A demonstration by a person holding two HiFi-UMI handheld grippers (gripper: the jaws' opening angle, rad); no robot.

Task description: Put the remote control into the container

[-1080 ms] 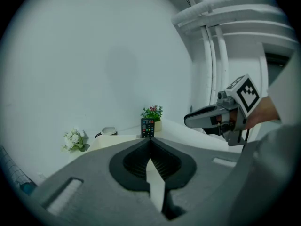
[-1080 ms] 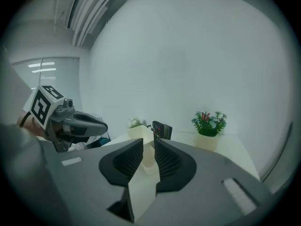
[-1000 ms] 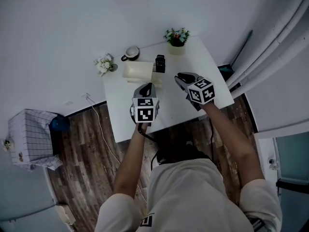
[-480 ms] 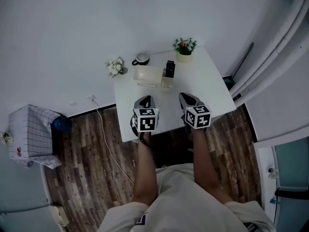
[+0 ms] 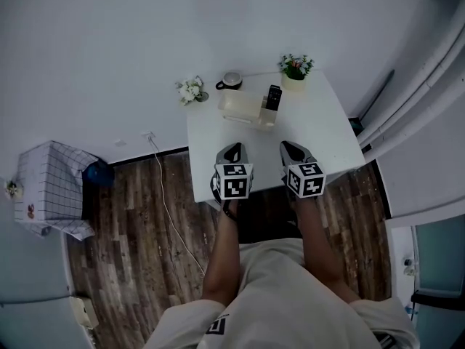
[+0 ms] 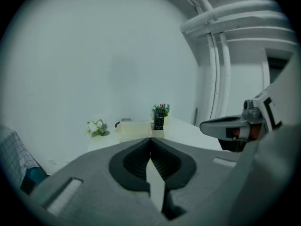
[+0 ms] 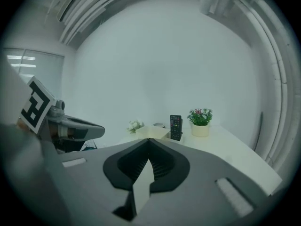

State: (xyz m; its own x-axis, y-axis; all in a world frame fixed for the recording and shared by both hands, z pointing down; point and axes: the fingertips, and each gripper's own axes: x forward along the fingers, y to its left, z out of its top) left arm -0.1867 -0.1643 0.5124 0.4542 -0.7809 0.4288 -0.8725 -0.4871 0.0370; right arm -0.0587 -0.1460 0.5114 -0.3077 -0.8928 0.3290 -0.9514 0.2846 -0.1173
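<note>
Since earlier frame both claws drawn back to table point(image 5: 327, 133) near edge; left gripper point(image 5: 232, 148) clenched, empty; right gripper point(image 5: 290, 147) clenched, empty; remote control point(image 5: 273, 97) upright in container point(image 5: 243, 107) right end, far edge; placement judged done; next: stay clear.

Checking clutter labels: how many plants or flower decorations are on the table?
2. A white flower bunch at the table's far left corner, and a potted plant at its far right corner. None seem hidden.
</note>
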